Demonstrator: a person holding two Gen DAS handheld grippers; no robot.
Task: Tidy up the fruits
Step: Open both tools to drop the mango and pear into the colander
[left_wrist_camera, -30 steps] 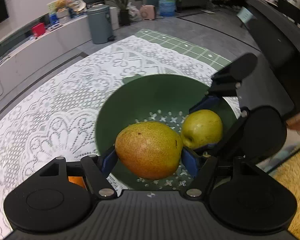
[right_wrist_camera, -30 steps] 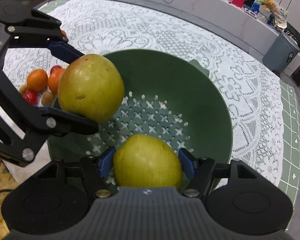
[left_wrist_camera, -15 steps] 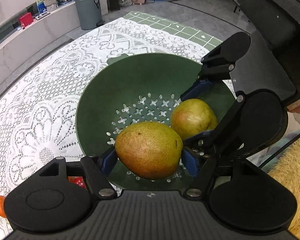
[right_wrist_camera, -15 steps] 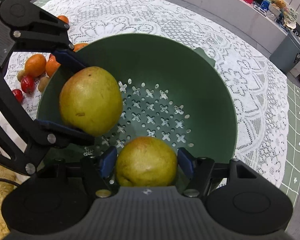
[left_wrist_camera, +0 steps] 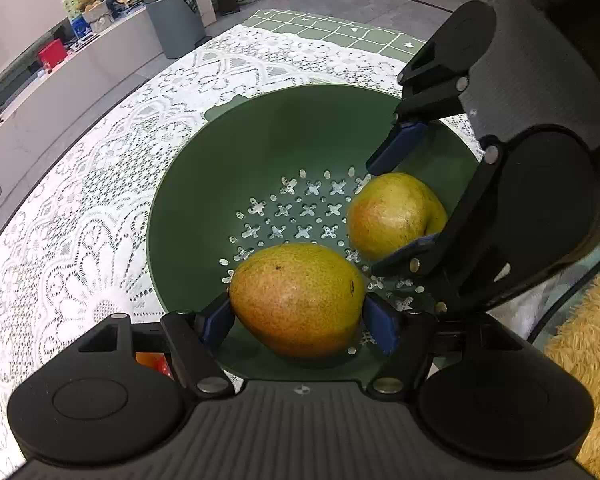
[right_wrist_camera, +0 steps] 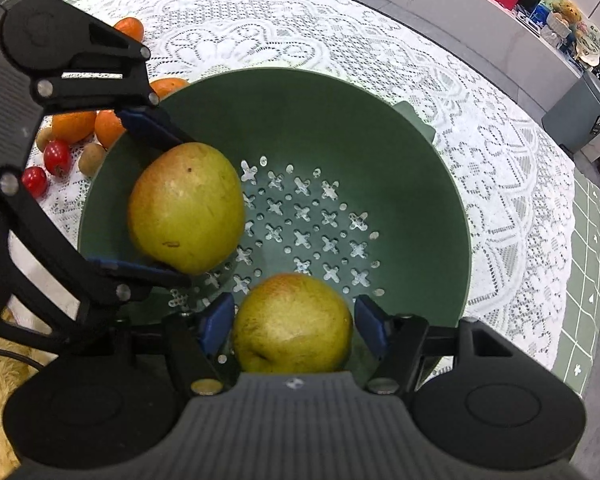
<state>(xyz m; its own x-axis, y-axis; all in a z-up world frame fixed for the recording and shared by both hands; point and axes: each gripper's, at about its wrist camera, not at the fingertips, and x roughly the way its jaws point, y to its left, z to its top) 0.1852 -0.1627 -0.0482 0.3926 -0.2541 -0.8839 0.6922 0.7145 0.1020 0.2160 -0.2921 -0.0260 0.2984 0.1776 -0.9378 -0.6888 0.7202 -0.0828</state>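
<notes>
Lace tablecloth point(left_wrist_camera: 80, 208), white and patterned, covered the table, and on it stood a green colander bowl point(left_wrist_camera: 220, 184), the landmark for all the rest. The left gripper point(left_wrist_camera: 298, 316) reached down into the bowl from its near rim, its blue pads point(left_wrist_camera: 216, 320) clamped against both sides of a large yellow-red pear point(left_wrist_camera: 296, 296); the fruit hung above the perforated floor, held clear of the wall. The right gripper point(right_wrist_camera: 294, 322) also pointed into the bowl, at the side opposite in the left wrist view, and a smaller yellow-green pear point(right_wrist_camera: 292, 324) sat between its blue pads point(right_wrist_camera: 216, 324); the right-hand pad showed a narrow gap from the skin, and whether the pear was truly gripped or resting on the bowl's slope could not be told from either view. In the right wrist view the two pears lay apart, the cross-shaped drain holes showing between them. Outside the bowl, just beyond its rim on the left gripper's side, lay several oranges point(right_wrist_camera: 74, 124), two small red fruits point(right_wrist_camera: 57, 153) and small brown fruits point(right_wrist_camera: 92, 157) on the lace. A grey bin point(left_wrist_camera: 176, 16) stood on the floor well beyond the bowl's far rim.
</notes>
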